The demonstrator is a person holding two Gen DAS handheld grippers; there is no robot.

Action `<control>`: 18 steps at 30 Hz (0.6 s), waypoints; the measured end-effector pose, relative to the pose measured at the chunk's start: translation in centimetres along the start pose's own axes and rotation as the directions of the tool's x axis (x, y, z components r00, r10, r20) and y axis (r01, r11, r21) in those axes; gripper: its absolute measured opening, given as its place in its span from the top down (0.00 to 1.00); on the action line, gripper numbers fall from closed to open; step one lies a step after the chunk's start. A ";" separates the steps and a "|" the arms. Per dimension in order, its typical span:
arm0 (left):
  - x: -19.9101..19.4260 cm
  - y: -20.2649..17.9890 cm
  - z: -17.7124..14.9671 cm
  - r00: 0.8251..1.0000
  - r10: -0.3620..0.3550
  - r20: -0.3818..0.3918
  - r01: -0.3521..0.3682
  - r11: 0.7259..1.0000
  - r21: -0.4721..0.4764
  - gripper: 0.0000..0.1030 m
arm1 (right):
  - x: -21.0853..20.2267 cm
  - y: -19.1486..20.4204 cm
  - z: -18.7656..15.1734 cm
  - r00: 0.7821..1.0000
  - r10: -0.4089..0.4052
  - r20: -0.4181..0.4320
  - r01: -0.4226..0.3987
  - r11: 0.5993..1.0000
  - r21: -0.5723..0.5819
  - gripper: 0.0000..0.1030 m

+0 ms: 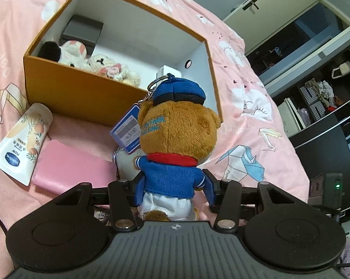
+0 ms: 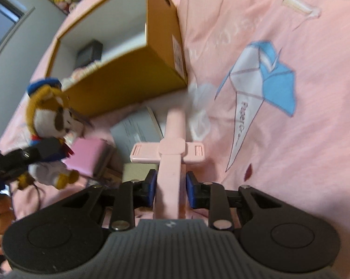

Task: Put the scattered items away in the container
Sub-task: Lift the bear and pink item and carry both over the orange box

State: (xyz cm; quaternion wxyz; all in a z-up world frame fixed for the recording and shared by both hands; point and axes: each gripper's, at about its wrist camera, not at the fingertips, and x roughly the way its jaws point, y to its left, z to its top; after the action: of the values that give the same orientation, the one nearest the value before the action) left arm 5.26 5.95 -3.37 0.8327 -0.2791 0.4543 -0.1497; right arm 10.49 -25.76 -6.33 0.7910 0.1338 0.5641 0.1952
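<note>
A pink bedspread (image 1: pixel 256 74) carries the orange box (image 1: pixel 86 102). The left gripper (image 1: pixel 172 186) fingers pinch the plush bear (image 1: pixel 177 134) just before the box; its dangling tag (image 1: pixel 127 130) could catch the rim. The right gripper (image 2: pixel 170 186) fingers flank a pink cross-shaped holder (image 2: pixel 169 153); motion blur hides whether they grip, so it may slip. Lotion tube (image 1: pixel 21 141) and pink case (image 1: pixel 68 169) wait outside.

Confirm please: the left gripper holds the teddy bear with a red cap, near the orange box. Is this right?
Not quite. The left wrist view shows the teddy bear in the left gripper wearing a blue cap, not red; only its scarf is red. The orange box is indeed close.
</note>
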 end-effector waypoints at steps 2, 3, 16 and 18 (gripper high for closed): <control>-0.3 -0.1 0.0 1.000 -0.001 0.010 0.001 1.000 0.001 0.45 | -1.2 0.2 0.2 1.000 0.008 0.025 -0.008 1.000 -0.001 0.72; -0.5 -0.1 0.1 1.000 0.000 0.014 0.000 1.000 0.000 0.45 | -1.9 0.4 0.3 0.999 0.006 0.039 -0.006 1.000 -0.008 0.72; -2.2 -0.8 1.5 0.998 -0.012 0.061 0.011 1.000 0.008 0.45 | -8.0 5.0 2.3 0.986 -0.003 0.169 0.037 0.980 -0.197 0.75; -2.5 -0.9 1.8 0.998 -0.015 0.066 0.014 1.000 0.013 0.45 | -8.8 6.0 2.8 0.981 0.003 0.196 0.044 0.972 -0.231 0.75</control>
State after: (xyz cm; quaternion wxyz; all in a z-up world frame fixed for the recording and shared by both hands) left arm 5.44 7.02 -0.37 0.8478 -0.2818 0.4237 -0.1493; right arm 9.71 -24.48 4.58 0.8546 0.0521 0.4585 0.2382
